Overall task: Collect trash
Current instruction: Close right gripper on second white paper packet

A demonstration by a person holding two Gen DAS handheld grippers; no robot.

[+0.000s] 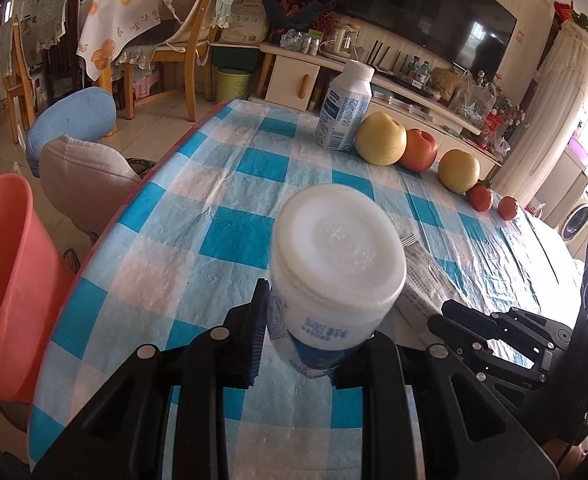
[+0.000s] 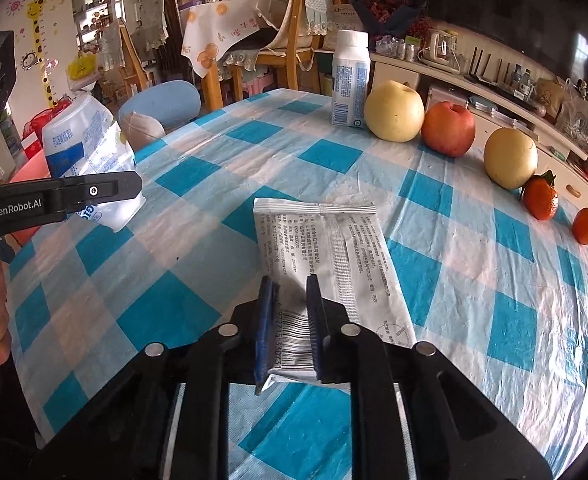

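Observation:
My left gripper [image 1: 313, 336] is shut on a white plastic bottle with a blue label [image 1: 333, 272] and holds it above the checked table; it also shows in the right wrist view [image 2: 90, 160] at the left. My right gripper [image 2: 290, 320] is shut on the near end of a flat white wrapper [image 2: 333, 256] with printed text and a barcode, lying on the tablecloth. The right gripper [image 1: 445, 316] shows at the right of the left wrist view. A second white bottle [image 1: 345, 108] stands upright at the far side, also in the right wrist view [image 2: 349, 80].
A pink bin [image 1: 10, 280] stands left of the table. Two yellow pears [image 2: 393, 112], a red apple [image 2: 447, 128] and two tangerines [image 2: 539, 196] line the far right of the blue checked table [image 2: 214, 184]. Padded stools [image 1: 82, 120] and wooden chairs lie beyond.

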